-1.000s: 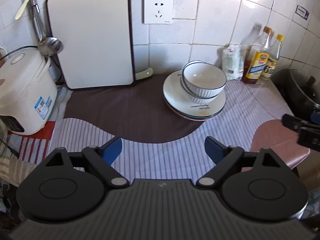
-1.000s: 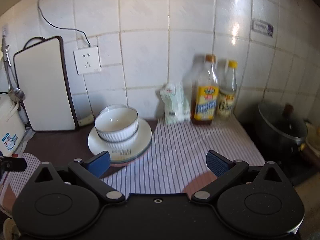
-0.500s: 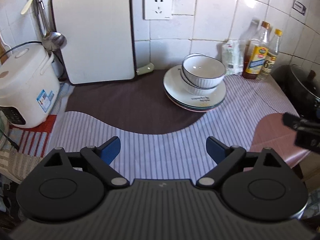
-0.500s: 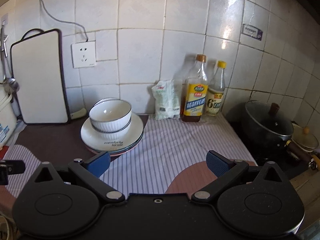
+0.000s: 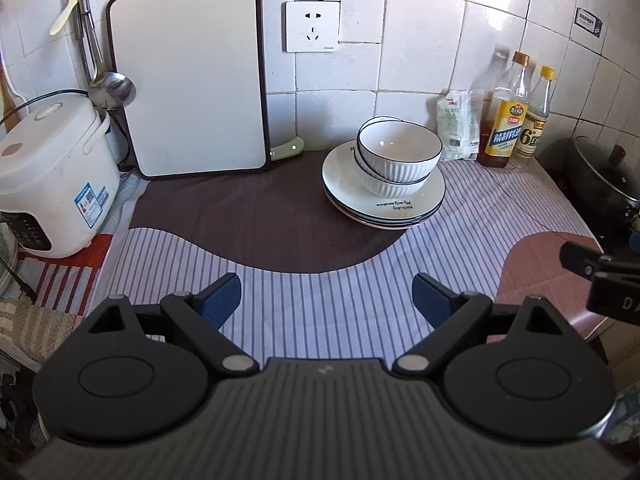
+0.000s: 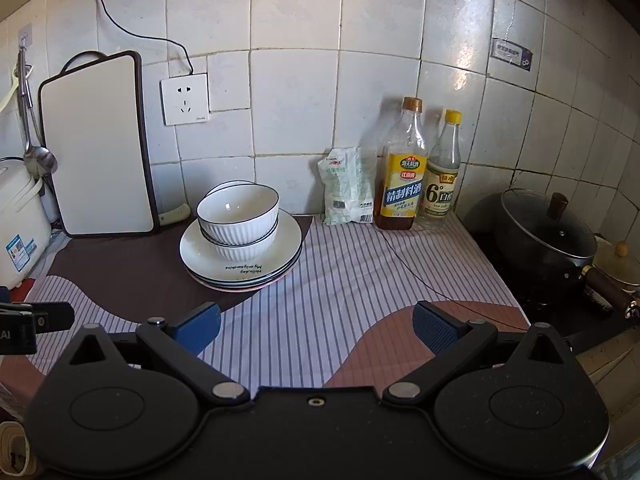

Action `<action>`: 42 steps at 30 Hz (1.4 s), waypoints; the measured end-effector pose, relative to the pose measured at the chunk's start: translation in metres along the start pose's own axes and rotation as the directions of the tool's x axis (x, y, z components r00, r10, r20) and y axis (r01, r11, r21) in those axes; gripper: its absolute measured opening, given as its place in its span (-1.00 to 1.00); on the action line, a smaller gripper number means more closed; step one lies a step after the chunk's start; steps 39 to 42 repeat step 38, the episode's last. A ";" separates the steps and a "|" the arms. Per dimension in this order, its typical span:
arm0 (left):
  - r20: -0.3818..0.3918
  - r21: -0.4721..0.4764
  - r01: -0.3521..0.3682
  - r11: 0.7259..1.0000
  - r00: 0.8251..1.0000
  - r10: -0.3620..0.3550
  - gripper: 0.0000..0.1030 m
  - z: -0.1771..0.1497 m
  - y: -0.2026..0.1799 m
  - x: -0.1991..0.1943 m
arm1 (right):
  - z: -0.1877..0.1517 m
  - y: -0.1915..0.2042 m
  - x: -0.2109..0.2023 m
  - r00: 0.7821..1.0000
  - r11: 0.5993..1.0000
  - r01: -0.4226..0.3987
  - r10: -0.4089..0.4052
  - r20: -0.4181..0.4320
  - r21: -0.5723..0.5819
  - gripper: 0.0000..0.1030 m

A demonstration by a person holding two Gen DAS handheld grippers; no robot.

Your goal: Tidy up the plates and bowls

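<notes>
Stacked white ribbed bowls with dark rims sit on a stack of plates near the back wall on the cloth-covered counter. My left gripper is open and empty, held above the striped cloth well in front of the stack. My right gripper is open and empty, in front of and to the right of the stack. The right gripper's edge shows in the left wrist view.
A white cutting board leans on the wall left of the stack. A rice cooker stands at far left. A packet and two bottles stand right of the stack. A lidded black pan sits on the stove at right.
Both grippers have pulled back and risen from the stack, which now looks farther away. Both stay open and empty. The bowls and plates have not moved.
</notes>
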State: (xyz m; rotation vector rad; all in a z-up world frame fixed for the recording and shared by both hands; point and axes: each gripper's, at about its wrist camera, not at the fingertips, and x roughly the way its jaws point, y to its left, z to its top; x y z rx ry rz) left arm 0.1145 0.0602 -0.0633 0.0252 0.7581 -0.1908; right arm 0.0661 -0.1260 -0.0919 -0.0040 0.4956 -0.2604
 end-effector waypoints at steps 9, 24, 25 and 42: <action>0.014 0.049 0.007 0.999 1.000 -0.008 0.80 -0.009 -0.005 -0.001 | -0.012 0.002 -0.001 0.999 0.999 0.039 -0.039 0.014 -0.017 1.00; 0.033 -0.005 -0.020 1.000 0.999 0.020 0.86 -0.009 0.000 -0.002 | -0.016 -0.002 0.001 1.000 1.000 0.018 -0.018 -0.002 0.005 1.00; 0.033 -0.005 -0.023 1.000 0.999 0.024 0.88 -0.009 0.000 -0.002 | -0.016 -0.003 0.002 1.000 1.000 0.016 -0.016 -0.003 0.006 1.00; 0.030 0.004 -0.027 1.000 0.999 0.027 0.91 -0.010 0.000 -0.003 | -0.017 -0.001 0.001 1.000 1.000 0.016 -0.016 -0.001 0.004 1.00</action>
